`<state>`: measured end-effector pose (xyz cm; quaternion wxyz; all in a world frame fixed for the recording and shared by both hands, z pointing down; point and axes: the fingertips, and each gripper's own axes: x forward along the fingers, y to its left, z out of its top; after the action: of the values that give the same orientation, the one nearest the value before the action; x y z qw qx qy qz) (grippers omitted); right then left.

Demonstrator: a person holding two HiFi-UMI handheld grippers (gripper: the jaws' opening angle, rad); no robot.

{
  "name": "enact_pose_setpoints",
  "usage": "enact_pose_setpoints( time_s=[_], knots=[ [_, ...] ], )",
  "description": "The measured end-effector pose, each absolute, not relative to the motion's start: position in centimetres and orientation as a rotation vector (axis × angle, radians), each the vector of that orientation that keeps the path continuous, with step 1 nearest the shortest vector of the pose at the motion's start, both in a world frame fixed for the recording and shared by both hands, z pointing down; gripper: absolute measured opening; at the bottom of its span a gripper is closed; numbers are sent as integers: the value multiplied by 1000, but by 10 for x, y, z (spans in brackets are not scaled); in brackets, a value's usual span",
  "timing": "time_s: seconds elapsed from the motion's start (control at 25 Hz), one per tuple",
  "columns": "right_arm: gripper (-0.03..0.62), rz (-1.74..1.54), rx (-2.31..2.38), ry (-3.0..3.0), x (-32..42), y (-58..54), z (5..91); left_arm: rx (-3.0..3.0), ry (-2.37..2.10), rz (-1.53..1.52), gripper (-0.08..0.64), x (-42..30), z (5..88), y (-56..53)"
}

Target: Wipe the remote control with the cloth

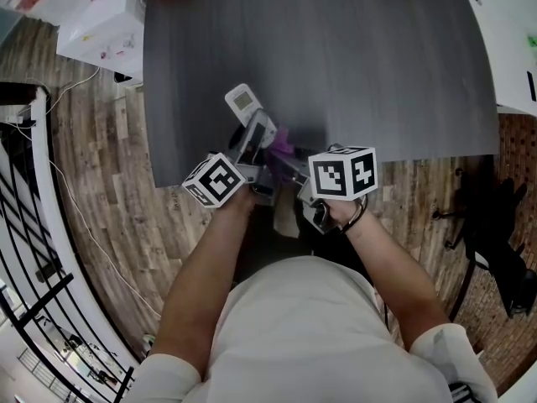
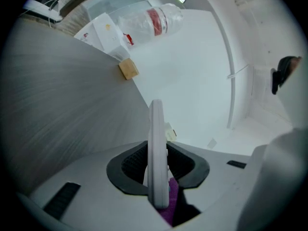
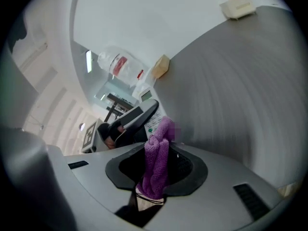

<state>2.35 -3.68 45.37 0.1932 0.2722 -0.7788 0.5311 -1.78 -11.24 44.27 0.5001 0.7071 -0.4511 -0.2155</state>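
Just over table [image 1: 352, 65] nr edge — remote [image 1: 243, 103] + cloth [image 1: 282, 139], open room beyond.

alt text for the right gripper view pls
The right claw is shut on a purple cloth, whose tip meets the keypad of a white remote control held by the left claw. Behind them lies a dark grey table bearing a tan block, a plastic bottle beyond.

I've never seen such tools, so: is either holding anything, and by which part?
Left gripper: the remote control, clamped by its button end, screen end free. Right gripper: the purple cloth, pinched in a bunch.
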Motion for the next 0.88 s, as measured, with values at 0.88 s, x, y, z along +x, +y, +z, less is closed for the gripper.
enact_pose_setpoints(
  time_s=[0.88],
  knots=[
    [101,1435,822,-2230,72,-60,463,2187,-1218,852,104,-15,501,-78]
  ],
)
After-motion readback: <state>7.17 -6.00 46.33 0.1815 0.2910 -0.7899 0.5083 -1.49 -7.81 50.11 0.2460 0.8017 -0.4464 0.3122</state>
